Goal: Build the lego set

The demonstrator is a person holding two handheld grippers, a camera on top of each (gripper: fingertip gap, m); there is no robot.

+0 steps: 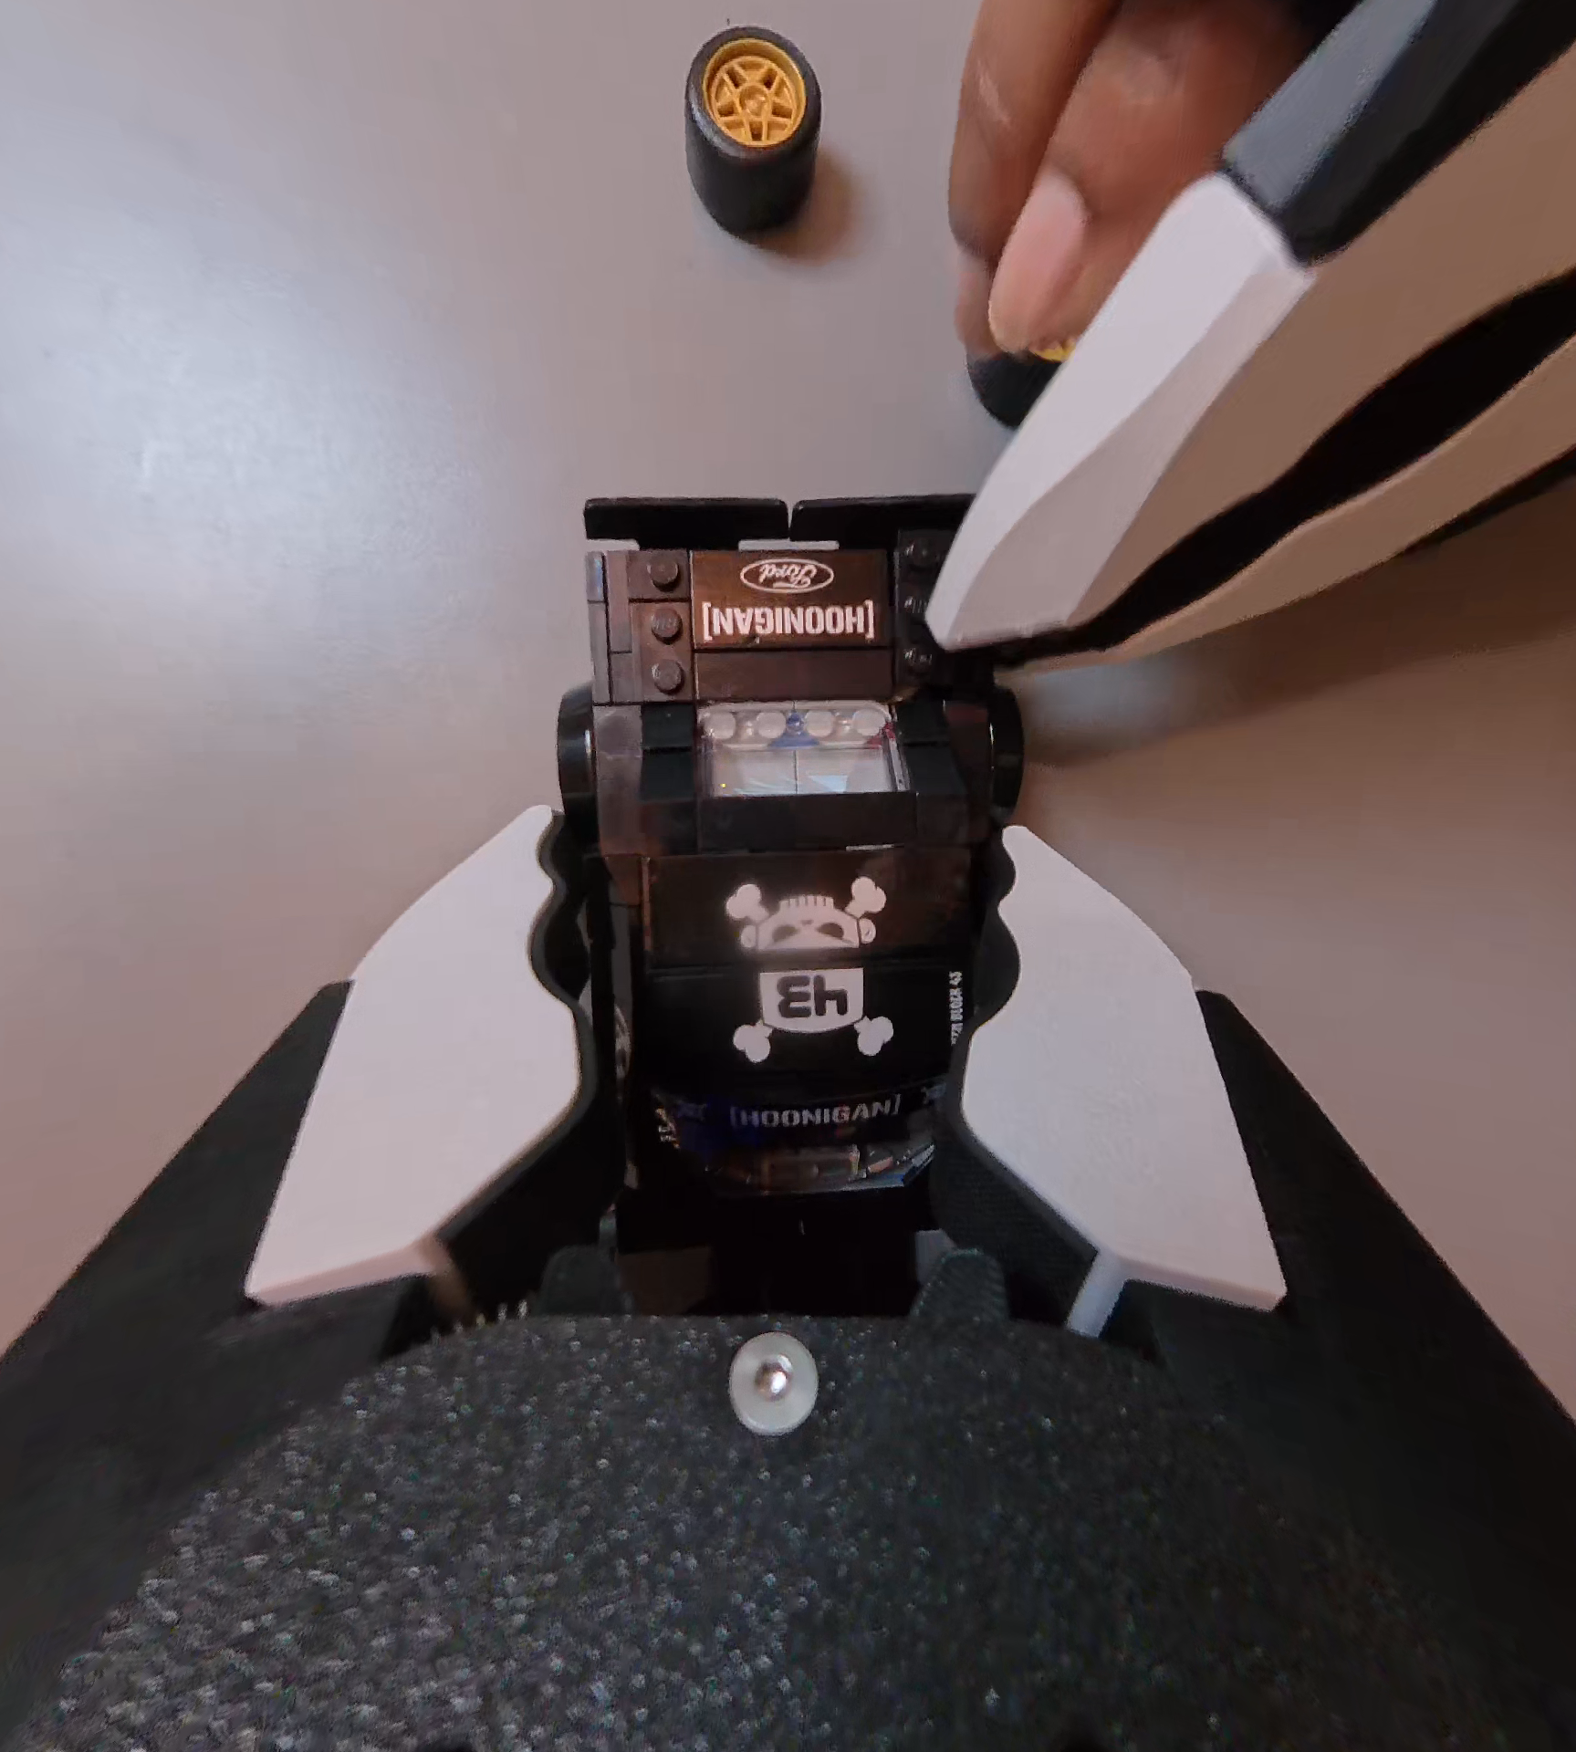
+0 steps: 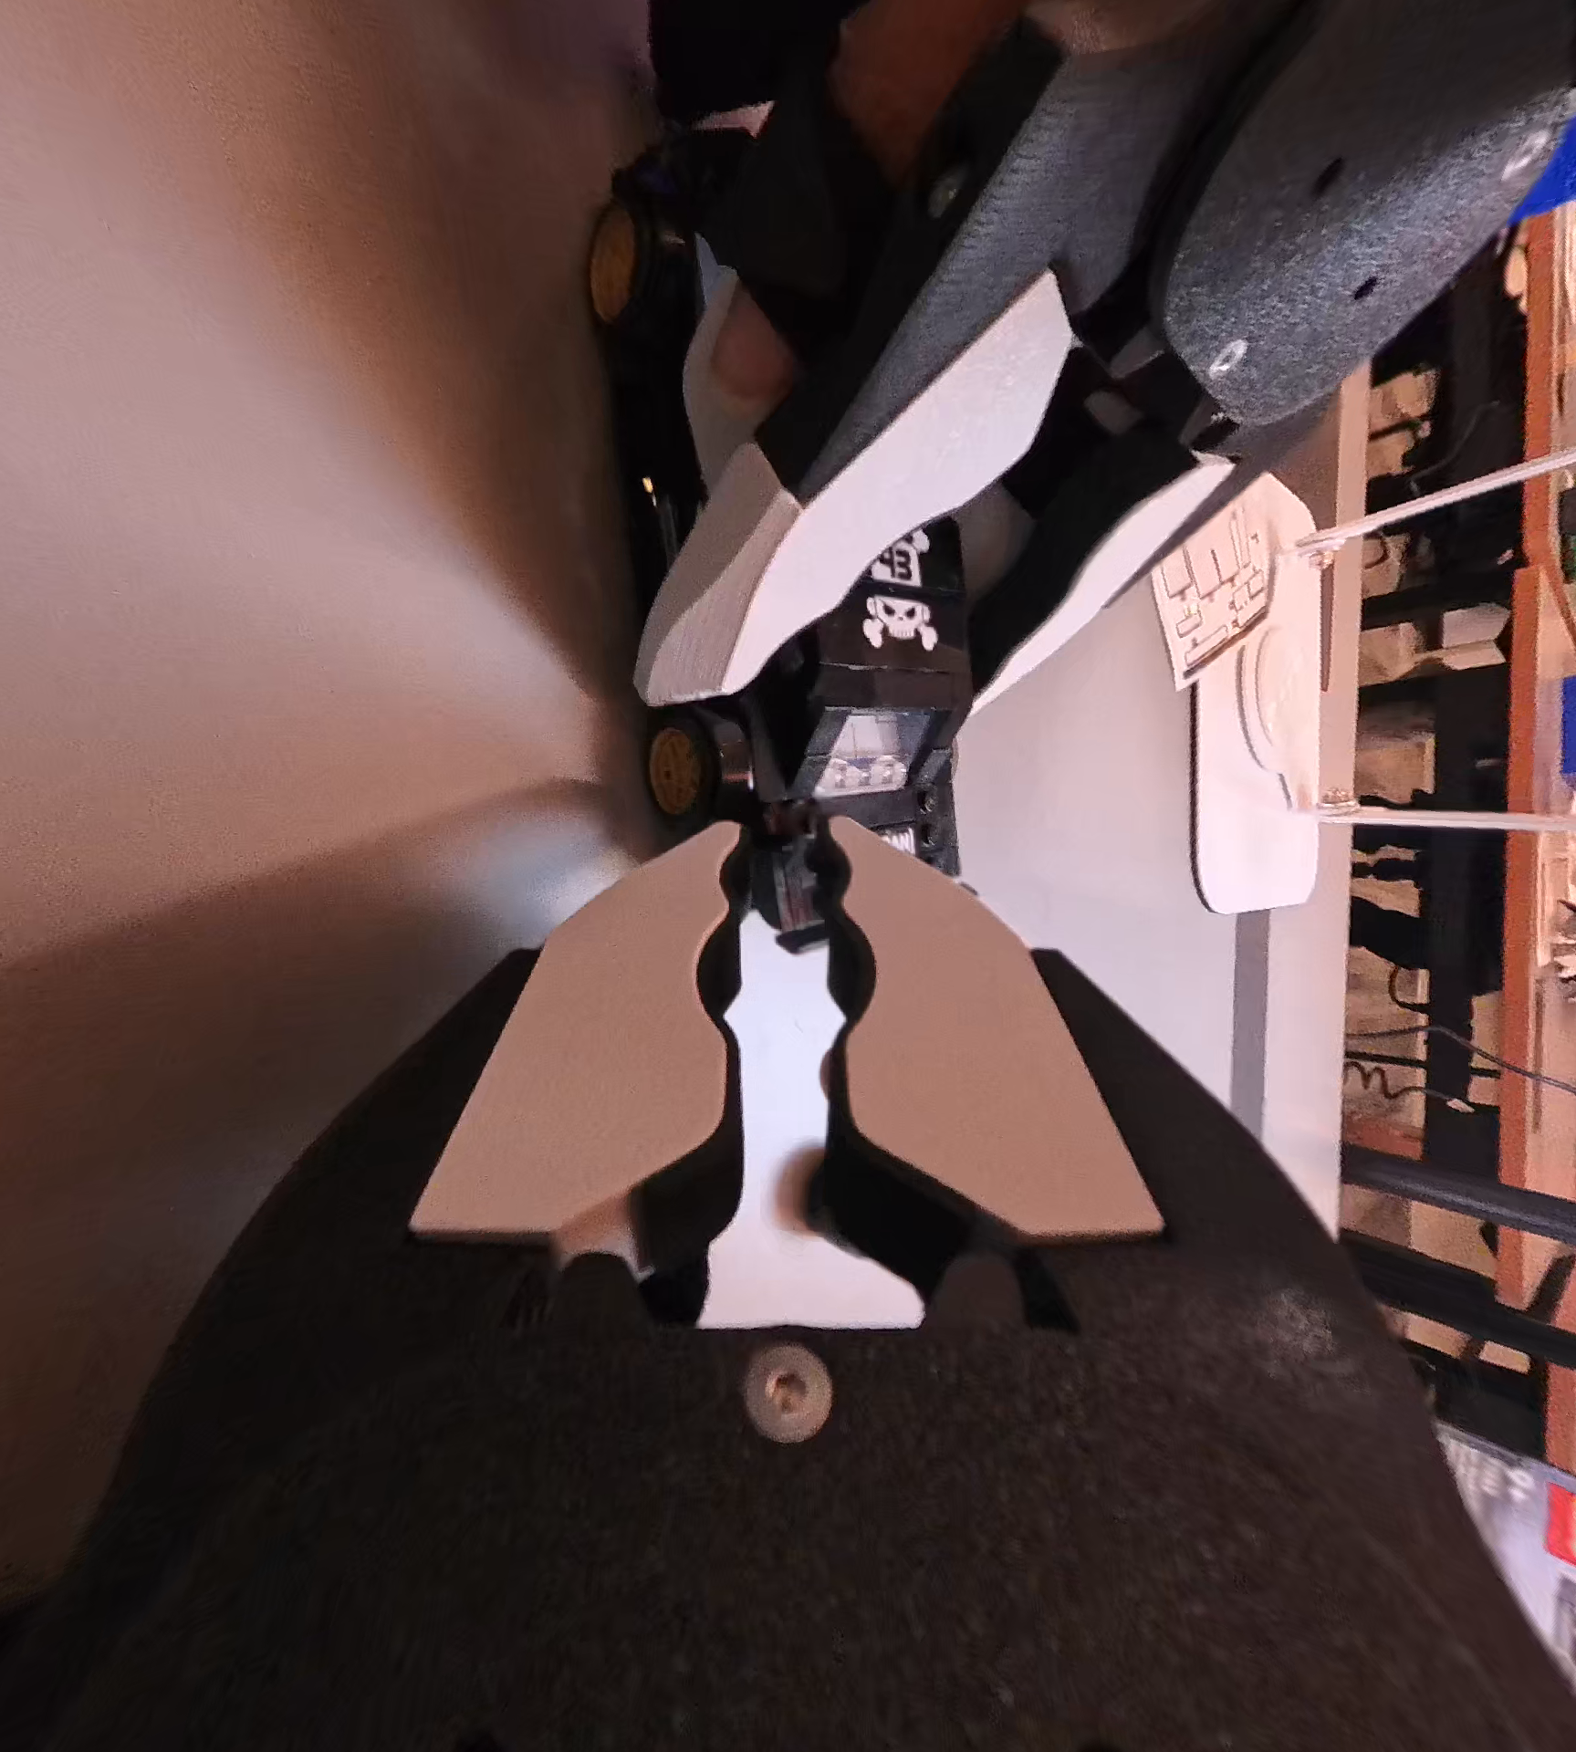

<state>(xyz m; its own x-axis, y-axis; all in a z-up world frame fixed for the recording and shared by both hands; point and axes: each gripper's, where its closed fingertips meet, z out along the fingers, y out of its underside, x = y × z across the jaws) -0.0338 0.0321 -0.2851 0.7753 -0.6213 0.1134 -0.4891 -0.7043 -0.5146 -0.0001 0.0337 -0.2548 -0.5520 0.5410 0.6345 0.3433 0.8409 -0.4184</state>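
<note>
Between my left claw's (image 1: 770, 958) closed fingers sits the black lego car (image 1: 788, 853); my right claw (image 2: 788, 839) pinches a small rear brick (image 2: 798, 896), and skewed pressure could crack sections loose.

1 lego car (image 1: 788, 910), 2 loose wheels (image 1: 753, 137), 2 grippers (image 1: 779, 891), 1 hand (image 1: 1040, 161).

Workshop: cluttered wooden shelving (image 2: 1523, 664) (cables (image 2: 1476, 1071) trailing), grey table (image 1: 291, 379).
</note>
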